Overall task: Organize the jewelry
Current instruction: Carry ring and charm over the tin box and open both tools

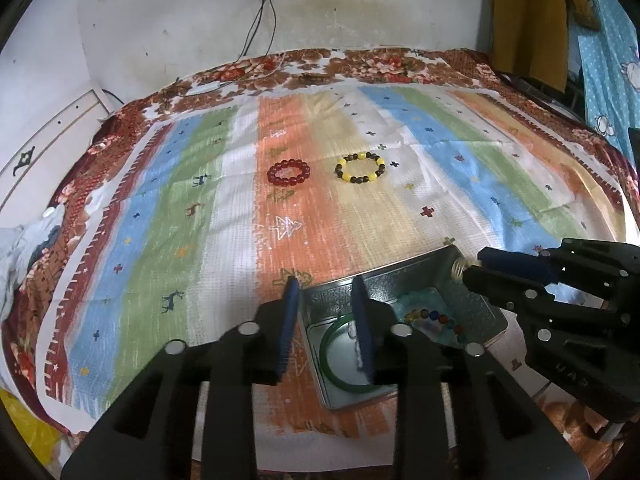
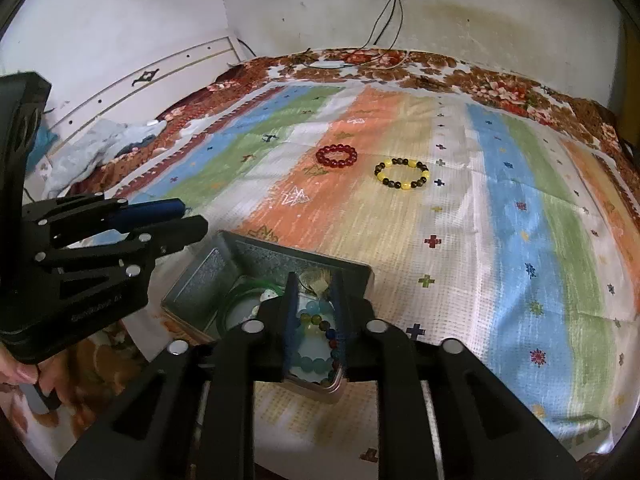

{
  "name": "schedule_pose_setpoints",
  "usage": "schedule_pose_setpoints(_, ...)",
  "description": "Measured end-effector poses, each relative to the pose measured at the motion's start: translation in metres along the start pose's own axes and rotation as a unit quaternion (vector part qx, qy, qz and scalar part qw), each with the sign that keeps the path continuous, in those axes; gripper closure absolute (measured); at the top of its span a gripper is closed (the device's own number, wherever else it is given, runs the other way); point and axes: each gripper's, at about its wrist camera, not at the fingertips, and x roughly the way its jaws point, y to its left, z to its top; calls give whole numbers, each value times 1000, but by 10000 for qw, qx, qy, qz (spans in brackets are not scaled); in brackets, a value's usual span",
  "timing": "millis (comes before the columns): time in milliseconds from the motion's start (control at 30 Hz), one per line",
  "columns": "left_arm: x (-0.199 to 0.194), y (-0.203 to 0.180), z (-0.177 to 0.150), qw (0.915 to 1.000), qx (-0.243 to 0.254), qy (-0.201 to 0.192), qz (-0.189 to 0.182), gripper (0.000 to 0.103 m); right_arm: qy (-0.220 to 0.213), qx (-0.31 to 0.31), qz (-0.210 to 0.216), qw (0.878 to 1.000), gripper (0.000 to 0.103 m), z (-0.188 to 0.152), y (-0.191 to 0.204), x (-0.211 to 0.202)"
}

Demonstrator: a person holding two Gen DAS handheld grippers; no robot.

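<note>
Jewelry lies partly on the striped bed cover (image 1: 240,184); a red bead bracelet (image 1: 289,174) sits near centre, with a yellow-and-dark bead bracelet (image 1: 361,168) just beside it at 3 o'clock; at 6 o'clock a metal tin (image 1: 400,280) holds a green bangle (image 1: 340,364) and a multicoloured bead bracelet (image 2: 320,336); left tool (image 1: 326,320) straddles the tin's wall, parted, gripping nothing; right tool (image 2: 314,316) hangs over the tin, slightly parted, empty.

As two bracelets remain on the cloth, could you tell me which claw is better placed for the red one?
Probably the left claw: the red bracelet lies on its side, the yellow bracelet nearer the right claw.
</note>
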Motion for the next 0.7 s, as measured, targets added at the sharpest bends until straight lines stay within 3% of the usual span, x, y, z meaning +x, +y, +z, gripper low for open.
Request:
schedule_pose_setpoints(400, 4, 13, 3, 9995, -273, 137, 14, 60, -10, 184, -49, 9998, 68, 4, -13, 2)
schedule_pose_setpoints(533, 13, 20, 10, 9989, -402, 248, -15, 56, -63, 383, -197, 9991, 56, 9, -28, 2)
schedule_pose_setpoints(700, 26, 27, 25, 9987, -415, 276, 119, 48, -109, 595, -397, 9974, 49, 21, -48, 6)
